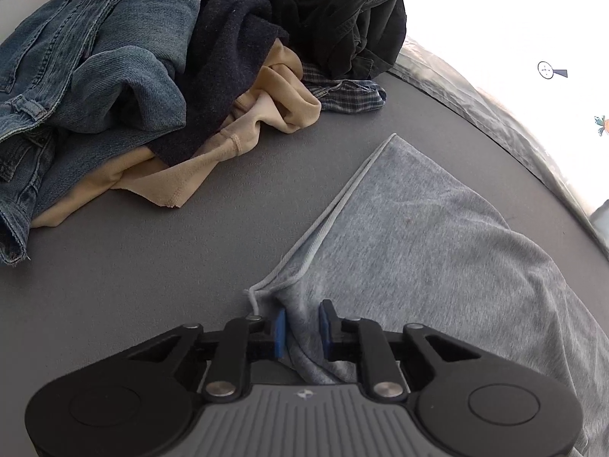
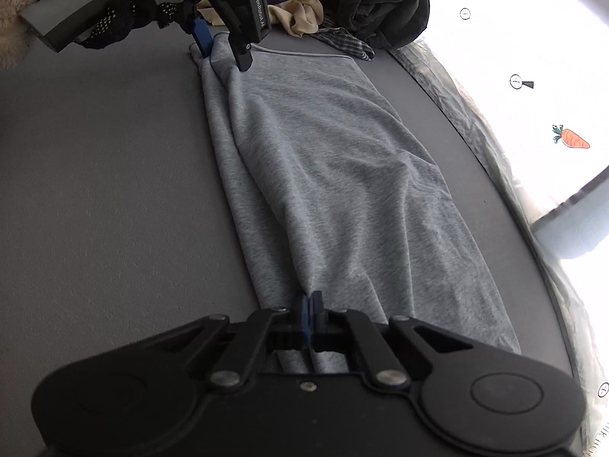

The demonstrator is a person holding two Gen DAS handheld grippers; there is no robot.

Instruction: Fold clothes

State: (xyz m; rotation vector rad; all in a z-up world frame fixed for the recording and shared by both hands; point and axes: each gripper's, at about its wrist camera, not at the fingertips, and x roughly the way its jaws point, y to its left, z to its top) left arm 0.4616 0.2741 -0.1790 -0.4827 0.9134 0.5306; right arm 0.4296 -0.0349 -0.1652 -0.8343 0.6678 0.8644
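Observation:
A light grey garment (image 1: 418, 228) lies flat in a long strip on the grey table (image 1: 133, 259). My left gripper (image 1: 302, 323) is shut on a bunched corner of it, with cloth filling the gap between the blue pads (image 1: 280, 329). In the right wrist view the grey garment (image 2: 335, 175) runs from my right gripper (image 2: 310, 314) up to the left gripper (image 2: 222, 47). The right gripper's blue pads are pressed together on the near edge of the cloth. A hand in a dotted black glove (image 2: 125, 23) holds the left gripper.
A heap of clothes sits at the far end: blue jeans (image 1: 95, 76), a dark navy knit (image 1: 236, 38), a beige garment (image 1: 228, 141), a black garment (image 1: 342, 19) and a plaid piece (image 1: 350, 95). The table's edge (image 2: 495, 175) curves down the right side. Bare grey surface (image 2: 114, 190) lies left of the garment.

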